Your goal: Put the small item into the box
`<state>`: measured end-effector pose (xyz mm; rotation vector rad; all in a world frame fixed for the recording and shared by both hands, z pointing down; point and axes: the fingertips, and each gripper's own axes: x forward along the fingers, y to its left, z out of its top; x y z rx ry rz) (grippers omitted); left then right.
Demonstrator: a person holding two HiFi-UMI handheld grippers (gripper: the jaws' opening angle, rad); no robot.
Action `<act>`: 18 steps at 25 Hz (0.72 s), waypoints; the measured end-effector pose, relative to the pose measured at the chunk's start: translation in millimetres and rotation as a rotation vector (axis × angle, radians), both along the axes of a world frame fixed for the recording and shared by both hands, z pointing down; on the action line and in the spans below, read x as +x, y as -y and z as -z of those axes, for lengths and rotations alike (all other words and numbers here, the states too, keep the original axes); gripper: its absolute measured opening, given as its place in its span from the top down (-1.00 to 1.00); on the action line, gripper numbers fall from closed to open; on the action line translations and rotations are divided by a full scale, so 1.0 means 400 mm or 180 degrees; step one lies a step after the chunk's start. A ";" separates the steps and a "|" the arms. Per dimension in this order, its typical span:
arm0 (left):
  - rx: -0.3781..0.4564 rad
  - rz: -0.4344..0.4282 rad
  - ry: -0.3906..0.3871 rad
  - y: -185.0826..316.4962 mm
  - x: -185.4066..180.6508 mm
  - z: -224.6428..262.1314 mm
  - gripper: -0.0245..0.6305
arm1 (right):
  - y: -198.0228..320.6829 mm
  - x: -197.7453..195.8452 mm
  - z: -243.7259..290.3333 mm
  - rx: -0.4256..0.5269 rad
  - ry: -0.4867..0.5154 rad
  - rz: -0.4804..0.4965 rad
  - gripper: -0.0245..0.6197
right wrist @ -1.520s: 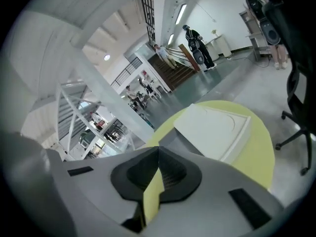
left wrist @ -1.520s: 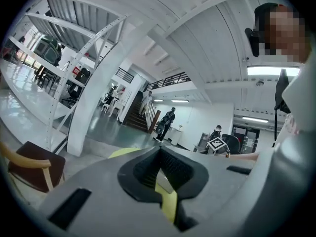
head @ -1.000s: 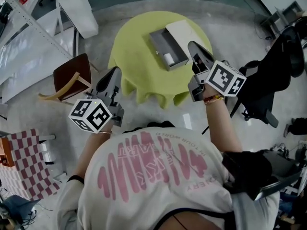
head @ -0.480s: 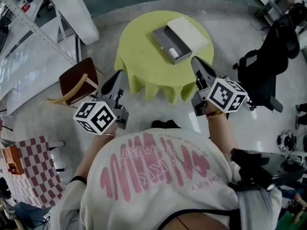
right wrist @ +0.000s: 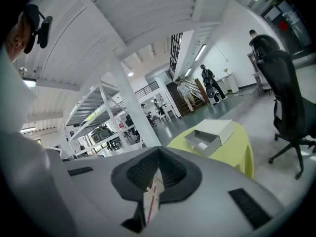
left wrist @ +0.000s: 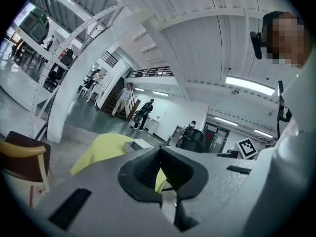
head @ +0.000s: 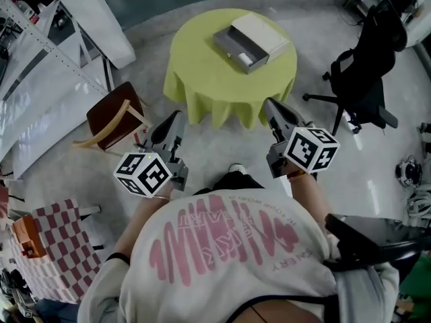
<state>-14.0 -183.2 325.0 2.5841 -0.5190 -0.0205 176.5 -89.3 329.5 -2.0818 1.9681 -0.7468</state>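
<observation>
Box (head: 250,38) sits on the far half of the round table (head: 202,79) with the yellow-green cloth. Its grey tray is open and its white sleeve lies alongside, touching it. Small white item (head: 244,58) lies inside the tray, at the end nearer me.

I note both tools short of the table, over the floor, well apart from the box.

Left gripper (head: 178,118): jaws together, tips meeting on each other. A sliver of yellow cloth shows through the hollow behind the tips.

Right gripper (head: 271,106): jaws closed tight on each other, pointed toward the table. Its own view has the box just right of centre.

Wooden chair (head: 113,116) stands left of the table, black office chair (head: 367,52) right of it.
</observation>
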 end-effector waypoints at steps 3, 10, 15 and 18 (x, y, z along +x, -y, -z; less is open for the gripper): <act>0.0040 -0.0105 0.0050 -0.046 -0.038 -0.012 0.91 | -0.063 -0.041 -0.021 -0.0129 -0.0071 -0.0152 0.91; 0.0362 -0.0247 0.0394 -0.132 -0.108 -0.025 0.91 | -0.176 -0.121 -0.047 -0.0360 -0.0483 -0.0484 0.91; 0.0354 -0.0258 0.0420 -0.160 -0.152 -0.030 0.91 | -0.214 -0.171 -0.063 -0.0487 -0.0593 -0.0483 0.91; 0.0330 -0.0269 0.0377 -0.177 -0.170 -0.031 0.91 | -0.228 -0.190 -0.074 -0.0517 -0.0539 -0.0496 0.91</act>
